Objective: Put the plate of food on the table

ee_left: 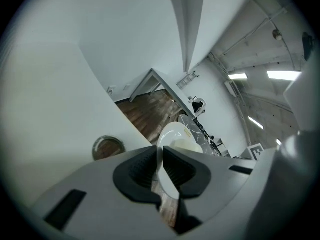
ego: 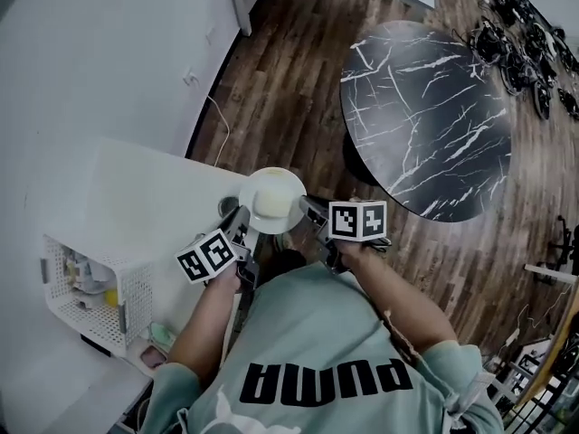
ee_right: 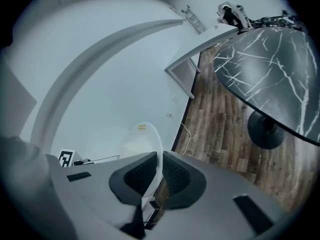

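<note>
White plate (ego: pixel 271 200) of pale food (ego: pixel 269 210) hangs between the left gripper (ego: pixel 242 221) and right gripper (ego: pixel 308 209), each clamped on an opposite rim. The carry looks under way; next, a level swing to the black marble table (ego: pixel 425 125), ahead-right of the right gripper. A white counter (ego: pixel 136 188) edge crowds the left gripper; bare wooden floor (ego: pixel 289 80) lies ahead.

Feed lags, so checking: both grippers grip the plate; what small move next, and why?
Probably carry the plate level toward the round marble table. The left gripper and right gripper each clamp its rim, and it hangs beside the white counter, not yet over the table.
</note>
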Demonstrator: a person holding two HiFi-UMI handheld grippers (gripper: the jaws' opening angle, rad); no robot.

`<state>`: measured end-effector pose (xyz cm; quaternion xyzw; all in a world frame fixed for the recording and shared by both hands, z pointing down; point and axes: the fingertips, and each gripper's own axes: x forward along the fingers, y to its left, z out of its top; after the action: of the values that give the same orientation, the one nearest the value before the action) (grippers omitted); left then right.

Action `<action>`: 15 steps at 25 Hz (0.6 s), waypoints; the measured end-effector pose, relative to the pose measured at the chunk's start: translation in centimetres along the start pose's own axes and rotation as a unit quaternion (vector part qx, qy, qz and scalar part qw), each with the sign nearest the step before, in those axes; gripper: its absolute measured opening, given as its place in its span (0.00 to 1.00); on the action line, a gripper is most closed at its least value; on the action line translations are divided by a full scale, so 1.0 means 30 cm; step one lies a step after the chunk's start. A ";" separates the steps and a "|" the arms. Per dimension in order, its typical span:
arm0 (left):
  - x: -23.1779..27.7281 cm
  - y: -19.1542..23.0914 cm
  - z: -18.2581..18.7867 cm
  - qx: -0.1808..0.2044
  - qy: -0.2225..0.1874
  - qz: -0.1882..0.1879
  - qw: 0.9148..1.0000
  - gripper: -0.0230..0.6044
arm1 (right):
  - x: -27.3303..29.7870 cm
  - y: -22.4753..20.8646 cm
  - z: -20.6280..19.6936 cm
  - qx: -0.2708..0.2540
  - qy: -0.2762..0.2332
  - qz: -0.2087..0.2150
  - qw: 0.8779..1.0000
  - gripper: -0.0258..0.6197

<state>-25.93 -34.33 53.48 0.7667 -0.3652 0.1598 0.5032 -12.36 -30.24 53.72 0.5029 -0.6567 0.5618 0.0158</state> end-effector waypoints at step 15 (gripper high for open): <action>0.197 -0.442 -0.216 0.085 0.048 -0.058 0.993 0.11 | -0.456 -0.295 0.030 0.065 -0.113 -0.019 0.991 0.10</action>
<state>-11.54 -27.93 51.26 0.8183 -0.2803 0.1976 0.4613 0.88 -20.92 51.76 0.5755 -0.6067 0.5425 -0.0804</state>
